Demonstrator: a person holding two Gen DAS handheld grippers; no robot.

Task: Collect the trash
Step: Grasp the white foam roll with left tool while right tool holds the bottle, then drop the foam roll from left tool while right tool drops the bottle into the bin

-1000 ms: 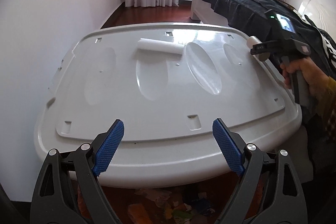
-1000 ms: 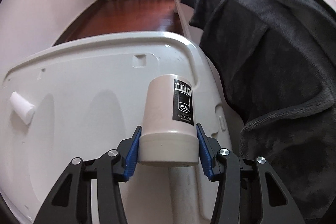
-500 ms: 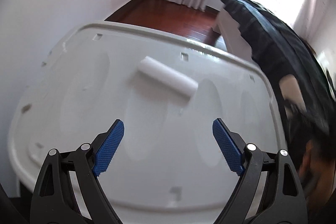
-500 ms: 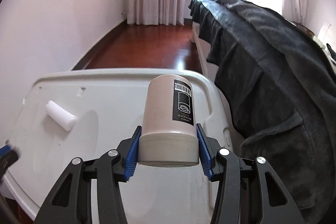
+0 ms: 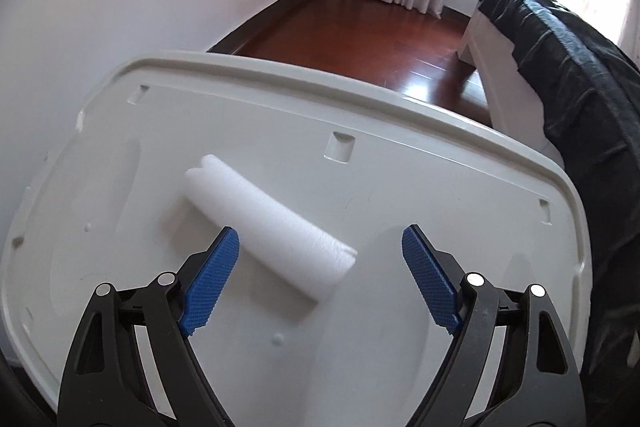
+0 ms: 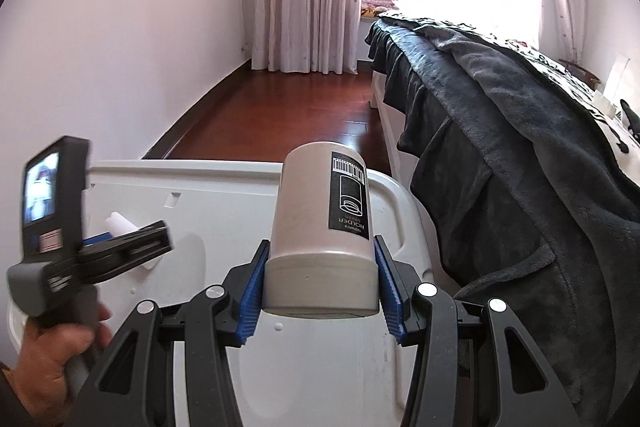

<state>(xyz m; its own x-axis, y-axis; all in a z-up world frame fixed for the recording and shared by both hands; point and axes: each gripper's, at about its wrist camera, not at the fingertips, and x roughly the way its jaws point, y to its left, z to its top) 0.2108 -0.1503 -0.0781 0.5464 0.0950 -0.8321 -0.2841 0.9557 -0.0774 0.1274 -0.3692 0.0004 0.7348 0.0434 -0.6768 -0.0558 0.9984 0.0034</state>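
A white foam roll [image 5: 272, 227] lies slantwise on the white plastic lid [image 5: 440, 167]. My left gripper [image 5: 320, 231] hangs just over it, and its jaws are closing. The roll's near end sits between the blue pads, which do not press on it. In the right wrist view that left gripper [image 6: 120, 247] shows at the left, held by a hand [image 6: 52, 347], with the foam roll [image 6: 120, 223] behind its fingers. My right gripper [image 6: 320, 247] is shut on a beige cylinder can [image 6: 308, 211] with a black label, held above the lid [image 6: 224, 203].
A bed under a dark blanket [image 6: 500, 167] runs along the lid's right side, also seen as the blanket [image 5: 560, 67] in the left wrist view. A white wall stands close on the left. Red wooden floor [image 6: 280, 123] stretches beyond to the curtains.
My left gripper swept forward over the lid to the foam roll, which now lies between its jaws. The right gripper rose with the can, and the left gripper came into its view.
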